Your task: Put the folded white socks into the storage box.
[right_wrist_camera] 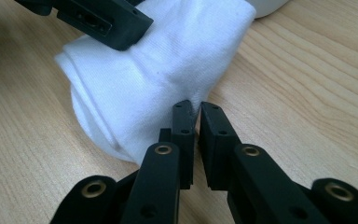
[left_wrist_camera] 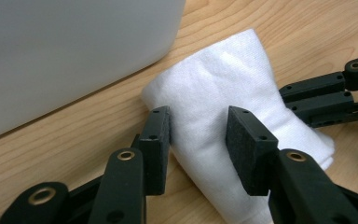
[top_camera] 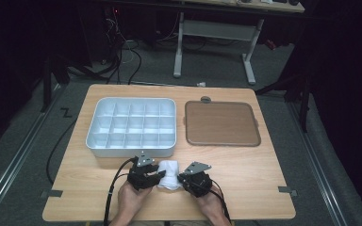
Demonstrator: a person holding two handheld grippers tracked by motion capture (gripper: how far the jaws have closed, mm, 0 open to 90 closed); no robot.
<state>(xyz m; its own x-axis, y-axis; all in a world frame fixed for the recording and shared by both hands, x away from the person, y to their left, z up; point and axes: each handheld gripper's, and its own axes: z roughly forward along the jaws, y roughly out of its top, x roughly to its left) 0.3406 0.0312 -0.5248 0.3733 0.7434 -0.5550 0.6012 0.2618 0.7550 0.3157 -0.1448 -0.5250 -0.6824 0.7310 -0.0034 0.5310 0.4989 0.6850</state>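
A white folded cloth lies on the wooden table near its front edge, between my two grippers. My left gripper holds the cloth from its left side, with one pad on each side of the roll and the fabric bulging between them. One of its fingers presses into the top of the cloth. My right gripper has its pads almost together, pinching a small fold at the cloth's edge. Seen from above, the left gripper and the right gripper flank the cloth.
A white tray with several empty compartments stands just behind the cloth, its wall close to my left gripper. A brown flat tray lies to its right. Bare wood stretches to the right and left of my hands.
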